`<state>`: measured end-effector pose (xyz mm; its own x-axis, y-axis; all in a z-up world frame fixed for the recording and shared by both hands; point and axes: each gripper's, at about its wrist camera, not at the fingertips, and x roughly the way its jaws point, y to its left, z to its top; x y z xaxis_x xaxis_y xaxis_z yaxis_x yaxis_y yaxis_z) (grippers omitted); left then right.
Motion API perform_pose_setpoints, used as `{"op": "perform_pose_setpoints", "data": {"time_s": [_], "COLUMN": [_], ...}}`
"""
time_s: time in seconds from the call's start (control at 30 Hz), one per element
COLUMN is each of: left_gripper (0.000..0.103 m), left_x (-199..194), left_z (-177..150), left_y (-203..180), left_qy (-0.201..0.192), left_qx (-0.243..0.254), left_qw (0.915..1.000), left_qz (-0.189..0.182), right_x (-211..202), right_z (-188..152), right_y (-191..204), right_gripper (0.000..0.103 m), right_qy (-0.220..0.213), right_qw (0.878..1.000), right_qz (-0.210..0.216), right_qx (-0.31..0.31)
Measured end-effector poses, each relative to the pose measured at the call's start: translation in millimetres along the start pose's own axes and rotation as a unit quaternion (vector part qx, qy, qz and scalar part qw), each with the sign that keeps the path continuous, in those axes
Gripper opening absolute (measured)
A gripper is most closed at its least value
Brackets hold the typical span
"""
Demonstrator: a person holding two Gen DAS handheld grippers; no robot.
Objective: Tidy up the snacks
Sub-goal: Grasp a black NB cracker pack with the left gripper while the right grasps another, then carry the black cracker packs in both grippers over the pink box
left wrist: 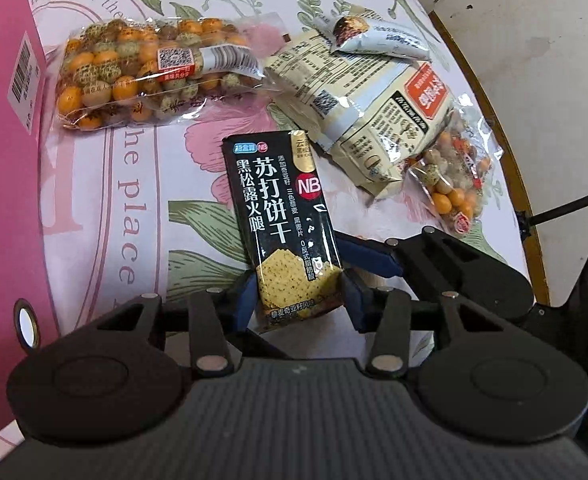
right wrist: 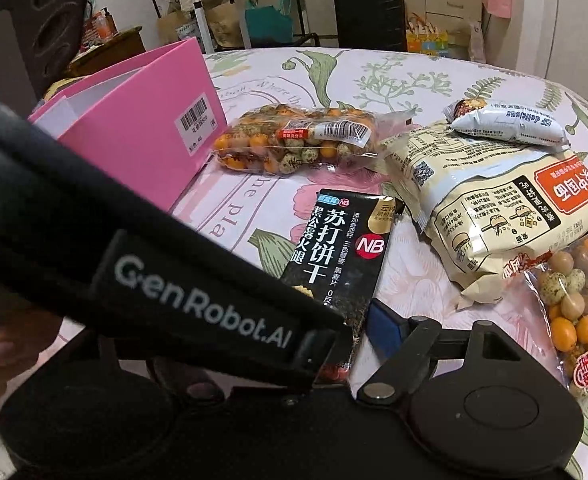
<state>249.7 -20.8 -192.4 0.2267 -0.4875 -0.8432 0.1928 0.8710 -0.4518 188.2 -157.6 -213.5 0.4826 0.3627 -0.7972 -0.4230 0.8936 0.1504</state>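
Observation:
My left gripper is shut on the near end of a black soda cracker pack, its blue pads pressing both sides. The pack also shows in the right wrist view. My right gripper sits just to the right of the left one; one blue fingertip shows beside the pack, and the left gripper's body hides the other finger. A pink box stands at the left, open-topped in the right wrist view. A clear bag of orange and speckled nuts lies beside it.
A cream noodle bag lies at the right with a small white snack pack on top. A second clear nut bag lies by the table's wooden edge. A floral cloth covers the table. Room clutter and a black suitcase stand behind.

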Motion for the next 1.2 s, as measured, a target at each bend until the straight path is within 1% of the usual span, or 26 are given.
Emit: {"op": "perform_pose_setpoints", "data": {"time_s": [0.2, 0.37, 0.47, 0.57, 0.63, 0.87, 0.97, 1.1, 1.2], "left_gripper": [0.044, 0.044, 0.044, 0.044, 0.044, 0.044, 0.044, 0.044, 0.044], "left_x": [-20, -32, -40, -51, -62, -100, -120, -150, -170], "left_z": [-4, -17, -22, -26, -32, -65, -75, -88, -91], "left_y": [-9, -17, -22, -28, -33, -39, -40, -39, -35], "left_qy": [-0.001, 0.007, 0.004, 0.006, 0.009, -0.008, -0.017, -0.038, -0.050], "left_qx": [0.011, 0.007, 0.008, 0.013, 0.016, 0.013, 0.013, 0.015, 0.014], "left_qw": [0.9999, 0.9999, 0.9999, 0.9999, 0.9998, 0.9999, 0.9998, 0.9991, 0.9986], "left_qz": [-0.005, -0.009, -0.008, -0.005, -0.009, -0.001, 0.004, 0.010, 0.012], "right_x": [-18, -36, -44, -55, -63, -97, -112, -131, -143], "right_z": [7, 5, 4, 4, 3, -9, -11, -8, -7], "right_y": [9, 20, 27, 31, 37, 71, 87, 104, 118], "right_gripper": [0.081, 0.080, 0.080, 0.079, 0.078, 0.078, 0.078, 0.078, 0.078], "right_qy": [-0.003, 0.000, -0.006, -0.010, -0.010, -0.029, -0.043, -0.060, -0.074], "right_qw": [1.000, 1.000, 0.999, 0.998, 0.998, 0.995, 0.992, 0.990, 0.986], "right_qz": [-0.007, -0.009, -0.016, -0.014, -0.013, -0.015, -0.017, -0.012, -0.011], "right_qx": [-0.008, -0.028, -0.050, -0.057, -0.063, -0.091, -0.114, -0.129, -0.152]}}
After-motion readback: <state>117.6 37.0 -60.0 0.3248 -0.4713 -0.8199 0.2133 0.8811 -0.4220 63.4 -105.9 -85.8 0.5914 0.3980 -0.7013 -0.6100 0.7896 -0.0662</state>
